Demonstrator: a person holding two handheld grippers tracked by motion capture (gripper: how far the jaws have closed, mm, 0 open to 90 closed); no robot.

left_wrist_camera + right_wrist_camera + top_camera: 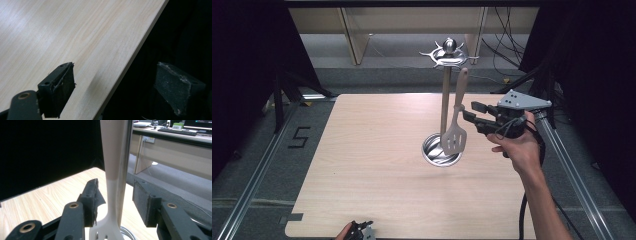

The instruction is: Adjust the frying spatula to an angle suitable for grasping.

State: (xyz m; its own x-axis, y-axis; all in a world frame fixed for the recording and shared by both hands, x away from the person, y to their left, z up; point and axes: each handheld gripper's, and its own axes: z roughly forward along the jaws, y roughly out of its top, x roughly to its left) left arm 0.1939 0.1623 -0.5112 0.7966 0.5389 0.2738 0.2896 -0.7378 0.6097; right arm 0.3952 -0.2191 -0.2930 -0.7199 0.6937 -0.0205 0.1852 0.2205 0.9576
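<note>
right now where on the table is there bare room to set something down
The whole left half of the table is bare, from the rack base to the left edge, and so is the near strip. It is crowded around the rack's pole, where the spatula hangs between the right gripper jaws.

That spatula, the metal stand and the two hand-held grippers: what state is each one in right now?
Spatula: hanging upright beside the stand's pole, between the right gripper's open jaws, not clamped.
Stand: upright on the table, round base flat.
Right hand-held gripper: open, jaws either side of the spatula's handle.
Left hand-held gripper: open, holding nothing, at the table's near edge.
</note>
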